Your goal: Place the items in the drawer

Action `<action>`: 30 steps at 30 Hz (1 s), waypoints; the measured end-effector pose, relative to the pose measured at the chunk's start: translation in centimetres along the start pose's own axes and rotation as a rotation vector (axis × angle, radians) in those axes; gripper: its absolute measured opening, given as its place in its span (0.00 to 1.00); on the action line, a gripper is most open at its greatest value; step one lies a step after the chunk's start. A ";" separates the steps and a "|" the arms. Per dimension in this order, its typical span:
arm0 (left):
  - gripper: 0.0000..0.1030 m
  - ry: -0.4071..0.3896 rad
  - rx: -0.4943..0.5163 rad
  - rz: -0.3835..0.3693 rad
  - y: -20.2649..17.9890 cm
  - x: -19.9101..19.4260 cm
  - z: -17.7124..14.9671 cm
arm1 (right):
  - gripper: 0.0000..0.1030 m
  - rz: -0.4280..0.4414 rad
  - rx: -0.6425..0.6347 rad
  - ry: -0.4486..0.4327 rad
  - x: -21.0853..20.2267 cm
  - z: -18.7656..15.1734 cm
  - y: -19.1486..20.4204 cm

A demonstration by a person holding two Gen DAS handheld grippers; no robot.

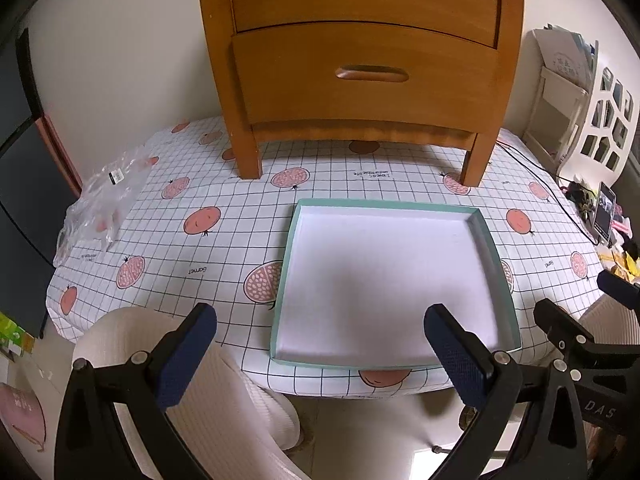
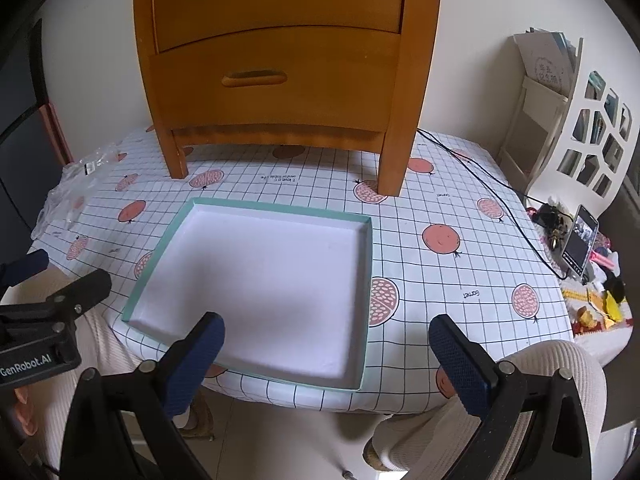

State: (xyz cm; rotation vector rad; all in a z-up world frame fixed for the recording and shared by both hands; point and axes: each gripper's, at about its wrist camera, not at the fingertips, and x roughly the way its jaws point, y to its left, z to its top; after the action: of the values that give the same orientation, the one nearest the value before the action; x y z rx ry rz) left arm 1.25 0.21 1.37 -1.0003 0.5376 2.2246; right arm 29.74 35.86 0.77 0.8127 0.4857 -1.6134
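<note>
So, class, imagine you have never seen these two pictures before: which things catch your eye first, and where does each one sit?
The orange-brown wooden chest of drawers stands on its legs at the back of the table, both drawers shut. In front of it, near the table's front edge, lies a shallow empty tray with a white floor and mint-green rim, on the pomegranate-print checked tablecloth. Both grippers, left and right, are open below the edge.

A: Left gripper (image 1: 320, 344)?
B: Jaws were spread wide, nothing between the pads.
A: Right gripper (image 2: 326, 354)?
B: Same, gaping and empty, level beside the left one.
</note>
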 end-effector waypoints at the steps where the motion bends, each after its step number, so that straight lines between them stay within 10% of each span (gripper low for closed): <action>1: 1.00 -0.002 0.008 -0.001 -0.2 0.0 0.0 | 1.00 0.001 -0.001 0.000 0.0 0.0 0.0; 30: 1.00 -0.011 0.112 -0.082 -0.5 0.2 -0.4 | 1.00 -0.001 -0.011 0.003 0.1 -0.3 -0.3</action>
State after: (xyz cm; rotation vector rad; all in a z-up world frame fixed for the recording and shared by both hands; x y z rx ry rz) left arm 1.71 0.44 0.95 -0.9352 0.5986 2.1033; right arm 29.48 36.05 0.42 0.8068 0.4961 -1.6092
